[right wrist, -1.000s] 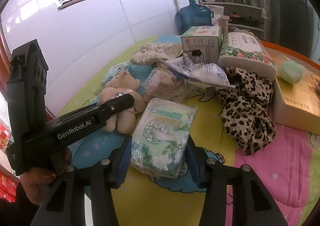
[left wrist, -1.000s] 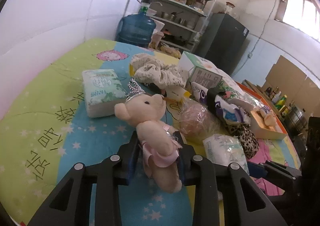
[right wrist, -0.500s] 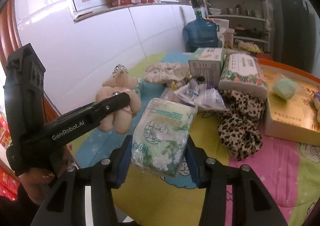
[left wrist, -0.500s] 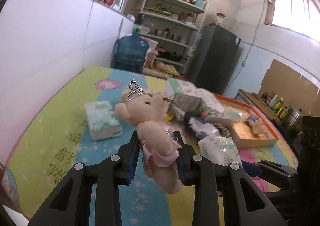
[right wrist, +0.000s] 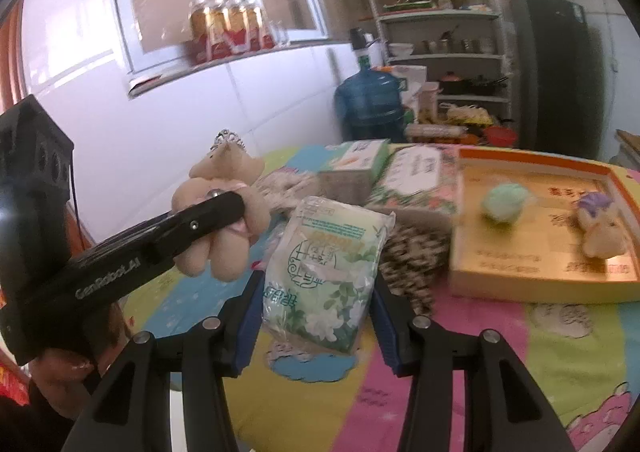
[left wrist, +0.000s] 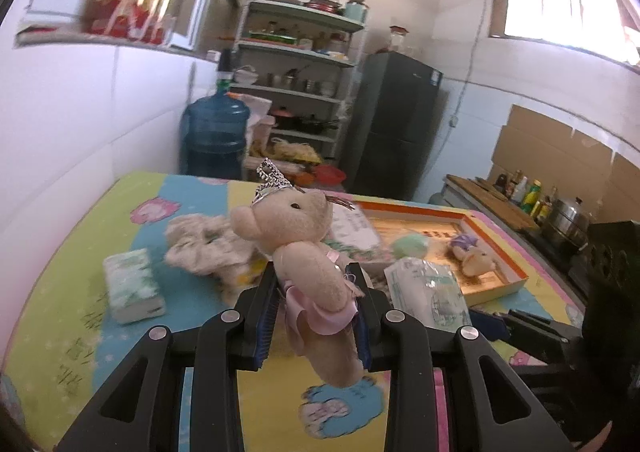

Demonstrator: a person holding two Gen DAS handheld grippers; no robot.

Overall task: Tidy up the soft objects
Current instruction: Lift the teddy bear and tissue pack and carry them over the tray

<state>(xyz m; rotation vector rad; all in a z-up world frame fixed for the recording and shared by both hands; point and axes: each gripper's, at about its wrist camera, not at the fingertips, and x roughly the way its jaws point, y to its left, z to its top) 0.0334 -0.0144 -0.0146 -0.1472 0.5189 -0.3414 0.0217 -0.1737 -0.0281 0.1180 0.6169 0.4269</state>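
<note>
My left gripper [left wrist: 316, 304] is shut on a beige teddy bear [left wrist: 304, 244] with a silver crown and pink skirt, held above the colourful tablecloth. The bear also shows in the right wrist view [right wrist: 222, 208]. My right gripper [right wrist: 316, 292] is shut on a green-and-white tissue pack [right wrist: 324, 256], lifted off the table; the pack also shows in the left wrist view [left wrist: 428, 292]. An orange-rimmed tray [right wrist: 540, 276] at the right holds a green soft ball [right wrist: 504, 204] and a small purple-haired plush [right wrist: 600, 228].
On the table lie another tissue pack [left wrist: 132, 284], a beige crumpled cloth [left wrist: 208, 248], a leopard-print cloth [right wrist: 412, 252], a green box [right wrist: 356, 168] and a floral tissue pack [right wrist: 420, 180]. A blue water jug [left wrist: 214, 136], shelves and a dark fridge [left wrist: 392, 132] stand behind.
Both grippers have risen with their loads and swung right toward the orange tray. The bear and the tissue pack are now well above the table.
</note>
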